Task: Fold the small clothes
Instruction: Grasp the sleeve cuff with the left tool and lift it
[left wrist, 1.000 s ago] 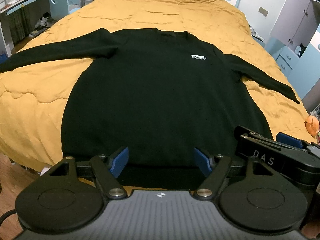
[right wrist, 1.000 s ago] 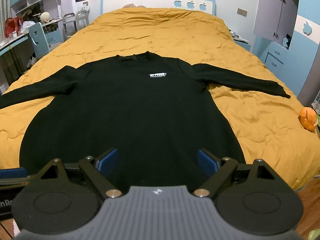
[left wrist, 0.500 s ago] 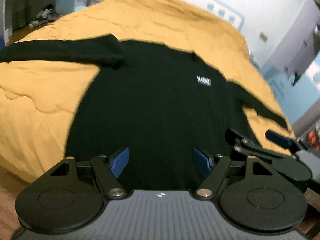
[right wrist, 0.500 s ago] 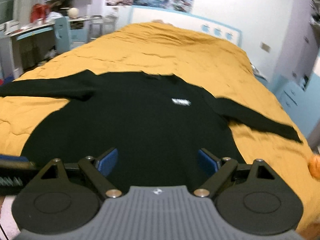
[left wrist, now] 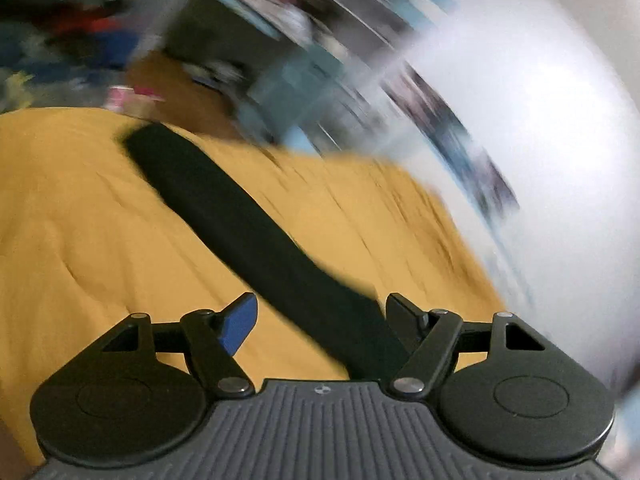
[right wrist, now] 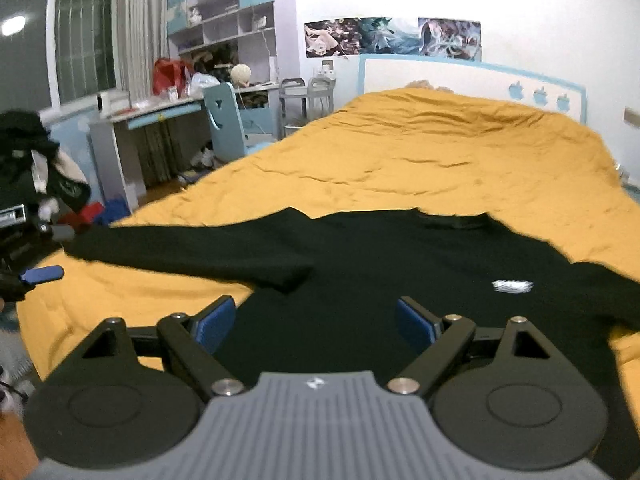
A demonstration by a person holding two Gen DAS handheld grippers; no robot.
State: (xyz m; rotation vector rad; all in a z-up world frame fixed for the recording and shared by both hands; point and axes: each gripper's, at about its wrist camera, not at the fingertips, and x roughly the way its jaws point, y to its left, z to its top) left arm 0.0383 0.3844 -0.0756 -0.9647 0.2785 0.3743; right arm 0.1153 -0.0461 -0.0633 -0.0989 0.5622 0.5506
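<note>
A black long-sleeved sweater [right wrist: 400, 280] with a small white chest logo [right wrist: 512, 286] lies flat on the orange bedspread [right wrist: 440, 160]. Its left sleeve [right wrist: 180, 252] stretches out to the left; the same sleeve [left wrist: 248, 232] runs diagonally through the blurred left wrist view. My left gripper [left wrist: 320, 316] is open and empty above the inner part of that sleeve. It also shows at the left edge of the right wrist view [right wrist: 36, 272], near the cuff. My right gripper [right wrist: 316, 324] is open and empty over the sweater's body.
A desk [right wrist: 132, 120] with a blue chair [right wrist: 228, 120] and shelves stands left of the bed. Dark clothes [right wrist: 32, 160] are piled at the far left. The headboard [right wrist: 472, 76] is against the back wall.
My left gripper has swung fast to the left, from the sweater's hem to over the left sleeve. My right gripper has turned left and moved further over the sweater's body.
</note>
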